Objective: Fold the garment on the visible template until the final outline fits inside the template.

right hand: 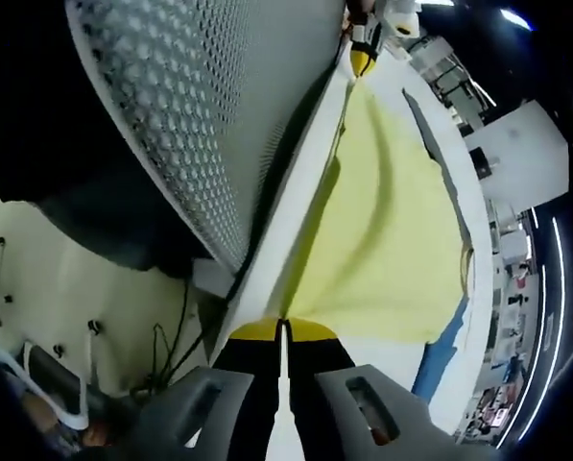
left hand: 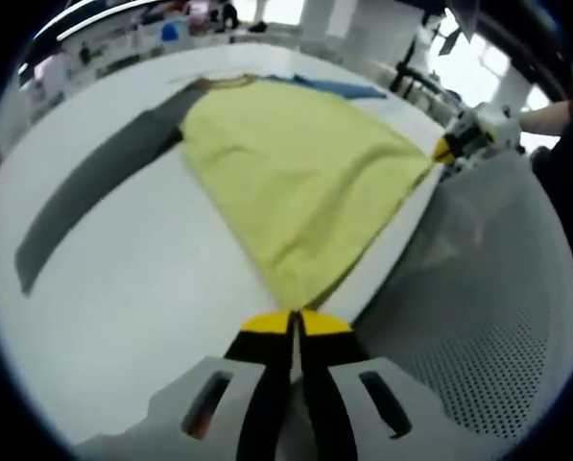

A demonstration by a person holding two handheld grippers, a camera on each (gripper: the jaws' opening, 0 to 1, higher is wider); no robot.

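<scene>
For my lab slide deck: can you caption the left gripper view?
Left claw shut on a corner of the yellow garment on the white table; right claw grips the far corner.

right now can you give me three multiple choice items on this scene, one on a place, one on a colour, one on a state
1. Where does the yellow garment lie?
A. on the white table
B. on the floor
C. on a chair seat

2. What colour is the strip on the table beside the garment?
A. red
B. dark grey
C. green

3. How do the jaws of the left claw stand?
A. wide open over bare table
B. closed together at a corner of the garment
C. closed on a blue cloth

Answers:
1. A, the garment is spread flat on the white tabletop near its edge.
2. B, a long dark grey strip lies next to the yellow cloth.
3. B, the yellow-tipped jaws meet with no gap where the garment's corner ends; the right claw looks the same at another corner.
</scene>
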